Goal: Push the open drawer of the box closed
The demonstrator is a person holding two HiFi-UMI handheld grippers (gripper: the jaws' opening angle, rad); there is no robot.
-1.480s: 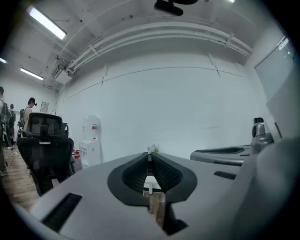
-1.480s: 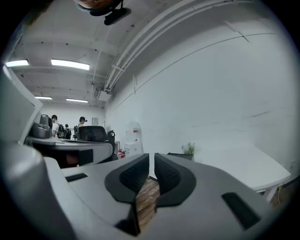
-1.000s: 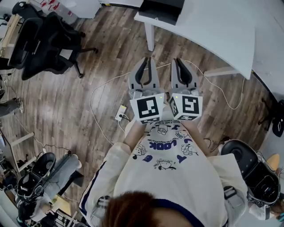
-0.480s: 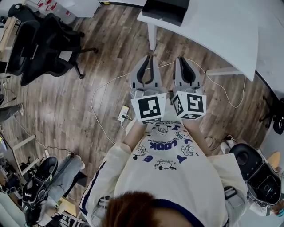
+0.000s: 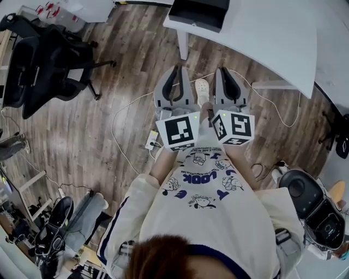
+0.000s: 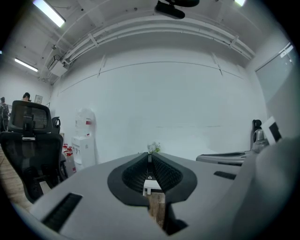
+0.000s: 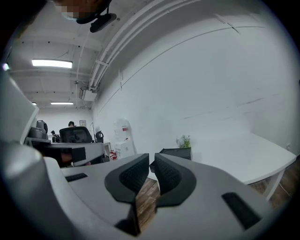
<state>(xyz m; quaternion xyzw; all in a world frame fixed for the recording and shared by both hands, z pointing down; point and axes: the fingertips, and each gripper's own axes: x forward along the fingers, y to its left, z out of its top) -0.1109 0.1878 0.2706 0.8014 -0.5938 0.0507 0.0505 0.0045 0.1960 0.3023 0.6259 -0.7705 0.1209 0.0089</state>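
Note:
A black box [image 5: 199,13] stands at the near edge of the white table [image 5: 272,38] at the top of the head view. It also shows in the right gripper view as a dark box [image 7: 176,152] beyond the jaws; its drawer is too small to make out. Both grippers are held side by side over the wooden floor, well short of the table. My left gripper [image 5: 175,71] is shut with nothing in it, its pads meeting in the left gripper view [image 6: 150,157]. My right gripper [image 5: 224,71] is shut and holds nothing, with only a thin slit between its pads [image 7: 151,161].
A black office chair [image 5: 38,60] stands at the left. A power strip [image 5: 148,140] and cables lie on the floor under the grippers. The person's shoe [image 5: 202,91] shows between the grippers. A table leg [image 5: 182,44] stands ahead. A black machine [image 5: 305,201] sits at the lower right.
The person has stepped towards the table: a shoe now shows between the grippers, and the black box sits a little nearer. Both grippers stay shut, side by side.

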